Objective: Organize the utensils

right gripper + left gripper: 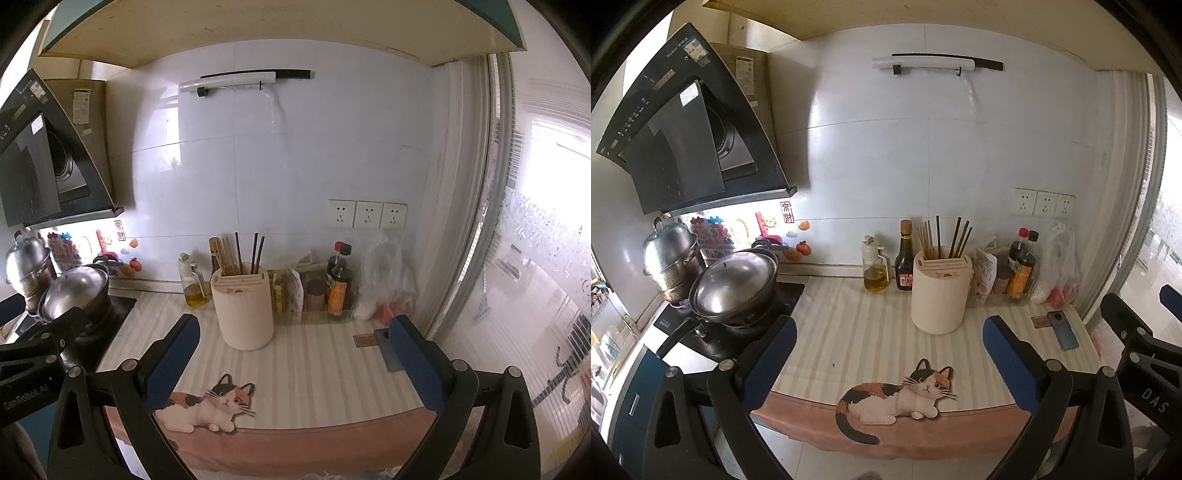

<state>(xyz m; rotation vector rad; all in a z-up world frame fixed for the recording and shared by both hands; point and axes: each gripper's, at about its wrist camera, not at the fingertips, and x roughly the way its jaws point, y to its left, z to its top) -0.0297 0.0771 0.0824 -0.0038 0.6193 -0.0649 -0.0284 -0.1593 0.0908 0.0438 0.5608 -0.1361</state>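
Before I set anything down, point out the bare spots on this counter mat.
The biggest free patch is the striped mat between the stove and the cream utensil holder, running forward to the cat picture. A smaller strip lies between holder and phone. The back row of bottles and bags is crowded.

I see a matt cream plastic holder (941,295) with pale wooden and dark glossy chopsticks (943,236). The table (857,325) wears a soft striped cloth. Pot lids (733,278) gleam as polished metal; wall tiles (886,155) look glossy and smooth.
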